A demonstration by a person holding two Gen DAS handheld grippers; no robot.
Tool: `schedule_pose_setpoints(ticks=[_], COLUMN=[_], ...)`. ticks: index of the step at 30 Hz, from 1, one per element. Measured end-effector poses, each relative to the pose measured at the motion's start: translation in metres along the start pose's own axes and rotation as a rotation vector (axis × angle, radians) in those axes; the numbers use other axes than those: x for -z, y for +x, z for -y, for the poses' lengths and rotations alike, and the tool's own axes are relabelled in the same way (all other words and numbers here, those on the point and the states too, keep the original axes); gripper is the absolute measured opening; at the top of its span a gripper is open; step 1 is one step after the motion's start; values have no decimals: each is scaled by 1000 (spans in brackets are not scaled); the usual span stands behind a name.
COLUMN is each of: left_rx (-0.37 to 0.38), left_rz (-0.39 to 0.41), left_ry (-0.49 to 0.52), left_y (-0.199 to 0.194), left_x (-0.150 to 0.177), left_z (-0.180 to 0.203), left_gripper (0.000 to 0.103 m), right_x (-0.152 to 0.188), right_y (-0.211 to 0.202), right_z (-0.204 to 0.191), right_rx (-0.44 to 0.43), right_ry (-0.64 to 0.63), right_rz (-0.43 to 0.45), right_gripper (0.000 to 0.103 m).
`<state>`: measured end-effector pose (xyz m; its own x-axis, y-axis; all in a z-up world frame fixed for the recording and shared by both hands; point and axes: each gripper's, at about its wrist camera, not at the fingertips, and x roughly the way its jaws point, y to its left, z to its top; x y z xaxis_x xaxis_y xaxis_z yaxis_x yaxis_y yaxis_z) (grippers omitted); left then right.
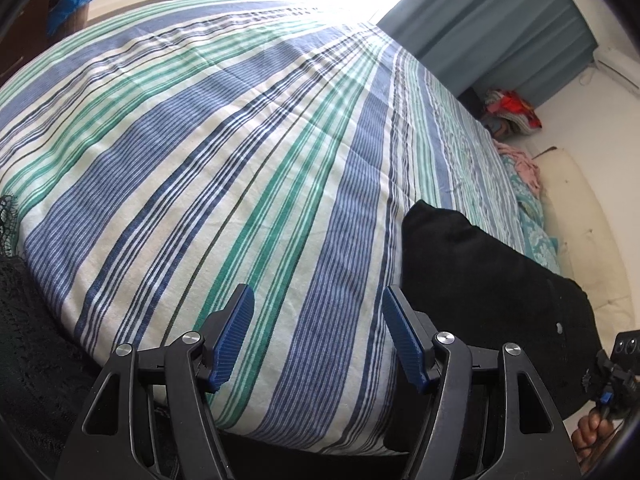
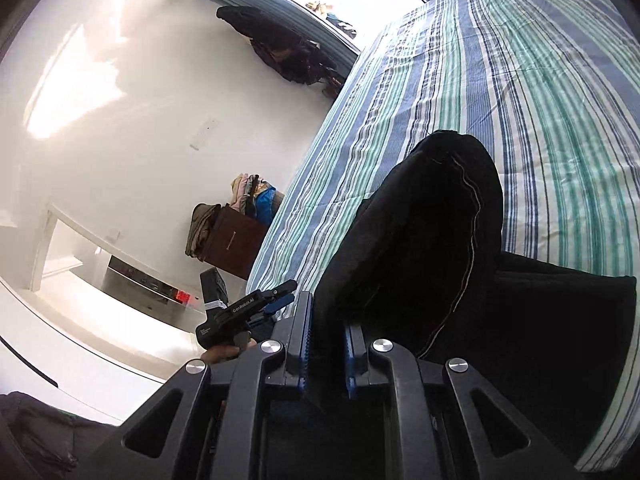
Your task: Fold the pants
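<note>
Two grippers, two jobs: close in, the right gripper (image 2: 325, 344) has its jaws clamped on a bunch of the black pants (image 2: 420, 248), which rise from the pads in a hump and drape onto the near right corner of the striped bedspread (image 2: 540, 120). Best to lift high enough that the cloth hangs free. Further left, the left gripper (image 1: 318, 336) hovers with jaws apart and empty; it should take the opposite edge.

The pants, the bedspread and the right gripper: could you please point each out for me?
pants (image 2: 420, 248), right wrist view, on the lifted black fabric.
bedspread (image 1: 240, 152), left wrist view, on a bare striped part.
right gripper (image 2: 326, 312), right wrist view, between its fingertips.
</note>
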<state>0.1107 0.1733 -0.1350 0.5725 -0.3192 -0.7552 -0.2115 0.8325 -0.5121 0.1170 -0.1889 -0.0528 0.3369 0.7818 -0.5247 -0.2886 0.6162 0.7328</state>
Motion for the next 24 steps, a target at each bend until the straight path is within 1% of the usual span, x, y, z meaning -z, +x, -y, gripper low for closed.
schedule_pose_setpoints(ticks=[2, 4, 7, 10, 12, 13, 14, 16, 17, 18, 19, 20, 21, 22, 24], left_rx=[4, 9, 15, 12, 9, 7, 3, -9, -15, -20, -24, -29, -34, -37, -29], left_rz=[0, -1, -6, -11, -15, -19, -25, -39, -46, -52, -56, -56, -52, -44, -31], left_ry=[25, 53, 108, 189, 256, 294, 335, 416, 454, 489, 521, 548, 572, 591, 623], left_y=[-1, -2, -2, -2, -2, -1, 1, 5, 6, 7, 8, 8, 7, 6, 4], left_x=[2, 4, 9, 17, 24, 28, 33, 44, 49, 54, 59, 62, 65, 67, 70], left_z=[7, 15, 31, 51, 66, 74, 83, 100, 107, 113, 119, 123, 128, 132, 142], left_gripper=[68, 68, 68, 68, 69, 69, 69, 70, 70, 70, 70, 70, 70, 70, 74], right_x=[7, 16, 24, 43, 49, 52, 54, 58, 62, 65, 66, 66, 66, 65, 62], right_y=[-15, -34, -54, -67, -69, -62, -58, -43, -38, -36, -38, -43, -51, -60, -76], right_z=[12, 33, 74, 113, 131, 138, 143, 151, 151, 156, 159, 161, 161, 158, 141], right_rx=[39, 95, 181, 230, 251, 270, 303, 387, 416, 432, 424, 416, 425, 450, 521], right_ry=[9, 44, 111, 190, 222, 232, 235, 206, 190, 190, 207, 229, 243, 237, 158], right_rz=[10, 22, 28, 35, 37, 31, 17, -38, -62, -65, -50, -39, -26, -6, 27], right_gripper=[14, 14, 14, 14, 14, 14, 14, 15, 21, 23, 29, 40, 44, 46, 46])
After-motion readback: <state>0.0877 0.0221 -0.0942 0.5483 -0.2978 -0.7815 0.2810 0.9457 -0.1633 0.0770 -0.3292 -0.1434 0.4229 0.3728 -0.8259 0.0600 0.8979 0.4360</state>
